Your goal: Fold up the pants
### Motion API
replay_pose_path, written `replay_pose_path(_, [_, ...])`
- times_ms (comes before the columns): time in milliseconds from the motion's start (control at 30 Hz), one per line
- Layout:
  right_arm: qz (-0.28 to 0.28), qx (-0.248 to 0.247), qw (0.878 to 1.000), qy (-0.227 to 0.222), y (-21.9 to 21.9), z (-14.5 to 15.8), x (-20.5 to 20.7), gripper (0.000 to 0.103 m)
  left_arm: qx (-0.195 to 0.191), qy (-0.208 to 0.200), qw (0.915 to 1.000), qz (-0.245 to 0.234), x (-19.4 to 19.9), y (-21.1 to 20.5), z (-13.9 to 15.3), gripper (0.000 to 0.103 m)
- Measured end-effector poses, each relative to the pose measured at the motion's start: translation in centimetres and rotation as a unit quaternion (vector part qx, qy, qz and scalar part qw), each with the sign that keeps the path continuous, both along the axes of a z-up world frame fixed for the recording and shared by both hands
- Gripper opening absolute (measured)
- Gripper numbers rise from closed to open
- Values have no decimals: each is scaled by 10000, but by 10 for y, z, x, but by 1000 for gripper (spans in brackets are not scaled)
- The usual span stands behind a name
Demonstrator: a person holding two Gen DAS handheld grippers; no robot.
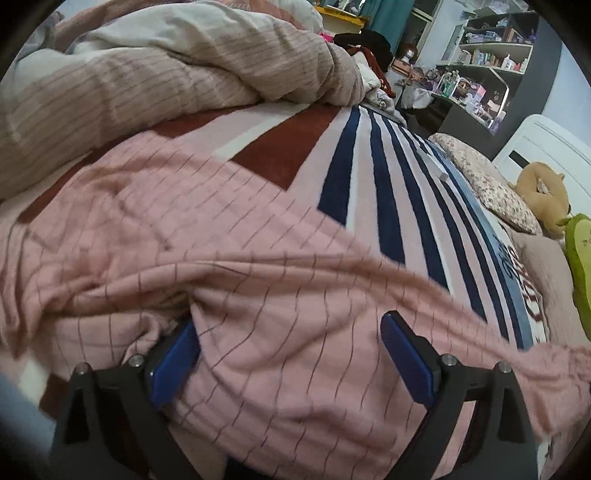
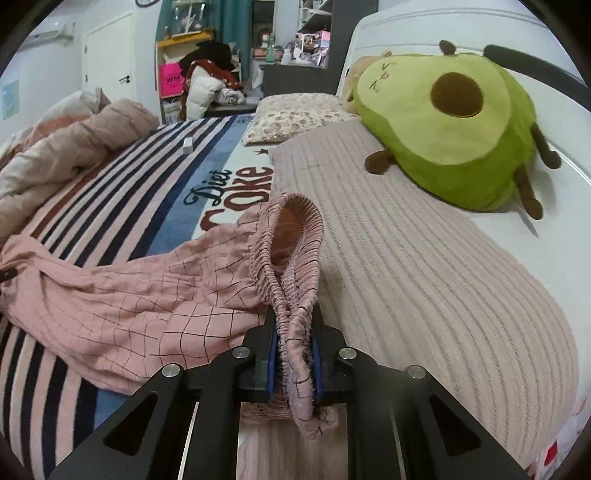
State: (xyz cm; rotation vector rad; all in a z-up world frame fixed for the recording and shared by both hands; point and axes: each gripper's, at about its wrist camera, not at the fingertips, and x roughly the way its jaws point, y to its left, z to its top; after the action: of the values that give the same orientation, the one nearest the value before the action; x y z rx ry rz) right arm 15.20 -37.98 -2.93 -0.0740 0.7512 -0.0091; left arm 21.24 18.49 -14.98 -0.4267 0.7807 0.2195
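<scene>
Your right gripper point(image 2: 294, 354) is clamped tight on the shirred elastic waistband of the pink grid-checked fabric pants point(image 2: 147, 295); the band loops up past the fingertips and a bit hangs out below the blue pads point(image 2: 272, 365).

In the right wrist view the pants' long axis runs from that waistband at near centre out to the left, legs trailing toward the left edge, cloth twisted and rumpled, not flat.

Your left gripper point(image 1: 291, 354) has its fingers spread wide. Pink cloth point(image 1: 280, 350) fills the gap between them and drapes over the left pad point(image 1: 173, 365), but the pads aren't pressing on it. That view is motion-blurred near the bottom.

The pants lie on a bed blanket with navy, white and rust stripes point(image 2: 122, 192), printed lettering near its right side. Just right of the waistband is a ribbed beige cover point(image 2: 424, 277). A green avocado plush toy point(image 2: 454, 125) sits far right against the white headboard point(image 2: 424, 29), with a floral pillow point(image 2: 291, 114) to its left. A beige striped duvet point(image 1: 166, 85) is bunched up at far left. Cluttered shelves point(image 1: 495, 55) stand beyond the bed.
</scene>
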Motion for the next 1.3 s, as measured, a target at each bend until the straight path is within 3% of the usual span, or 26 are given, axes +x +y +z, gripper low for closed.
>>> replay_pose_path(33, [-23,26,10000,-27,-1,2,-4,9,-2,-32,10000,9,5,0,0,88])
replay_pose_path(100, [-65,83,9999,-72,-2,6,-13,9,132,-9,9999,58,13,-1,0,59])
replay_pose_path(133, [-80,104,9999,-92,-3,7,-17,9,198,17,9998,67,15,-2,0,37])
replay_pose_path(167, [-96,121,9998,-109,-4,8,-19,8,194,17,9998,36,17,-3,-1,24])
replay_pose_path(233, [-140,151,9997,-146,-6,10,-25,8,200,-99,9997,-11,15,-2,3,9])
replay_pose_path(367, [-232,232,9992,-230,-12,13,-34,8,581,-426,9974,-51,-9,-11,24,7])
replay_pose_path(533, [-306,274,9987,-286,-19,21,-56,7,854,-569,9944,-238,-48,-23,51,7])
replay_pose_path(733, [-562,283,9974,-362,-39,44,-104,7,522,-449,9942,-824,-96,-40,63,6])
replay_pose_path(933, [-1053,194,9942,-140,-66,55,-149,7,386,-176,9894,-1390,-120,-67,58,10])
replay_pose_path(1000, [-1102,161,9938,48,-69,45,-151,8,660,-69,9889,-1329,-119,-71,53,32])
replay_pose_path(1033, [-1130,116,9935,124,-69,40,-151,11,806,-27,9897,-1187,-119,-69,52,56])
replay_pose_path(1067, [-1161,70,9931,175,-69,35,-150,16,887,-20,9908,-1026,-120,-65,52,68])
replay_pose_path(1100, [-1191,-9,9926,231,-67,30,-150,21,892,-57,9918,-917,-122,-59,54,68])
replay_pose_path(1167, [-1247,-121,9920,182,-65,25,-149,47,774,-106,9932,-867,-125,-48,59,74])
replay_pose_path(1233, [-1334,-239,9908,36,-61,27,-150,49,681,-87,9951,-710,-125,-38,62,84])
replay_pose_path(1300, [-1325,-208,9909,-147,-56,30,-153,50,493,2,9969,-618,-122,-33,58,85])
